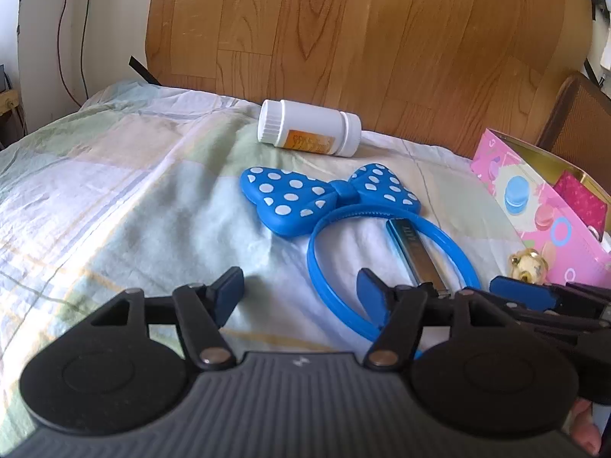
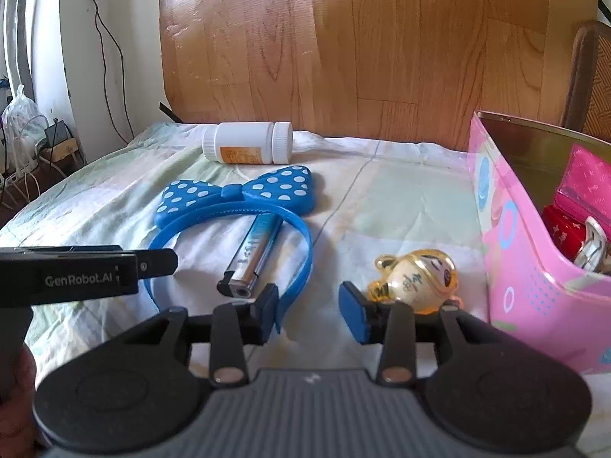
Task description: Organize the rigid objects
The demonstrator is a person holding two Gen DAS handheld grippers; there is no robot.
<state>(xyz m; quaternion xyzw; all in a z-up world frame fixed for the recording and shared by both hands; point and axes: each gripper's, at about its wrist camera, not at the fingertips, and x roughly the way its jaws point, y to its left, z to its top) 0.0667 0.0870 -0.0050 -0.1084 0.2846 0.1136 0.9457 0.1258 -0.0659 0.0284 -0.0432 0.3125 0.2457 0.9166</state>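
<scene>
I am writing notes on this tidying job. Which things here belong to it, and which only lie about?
Job:
white bottle
blue bow headband
lighter
gold bell charm
pink box

Lying about:
bedsheet
wooden board
cables

A pale checked bedsheet (image 2: 401,198) in washed-out green, blue and cream is lying wrinkled across the whole surface, and a tall wood-grain panel (image 2: 362,45) is standing upright behind it from eleven round to one o'clock. At nine to ten o'clock a white wall (image 2: 76,57) is showing, with thin dark cables (image 2: 110,38) hanging down it towards a clear plastic bag (image 2: 19,114) and a tangle of white cords (image 2: 26,168) sitting on the floor. At two o'clock a brown woven chair back (image 2: 595,84) is peeking in at the edge.
</scene>
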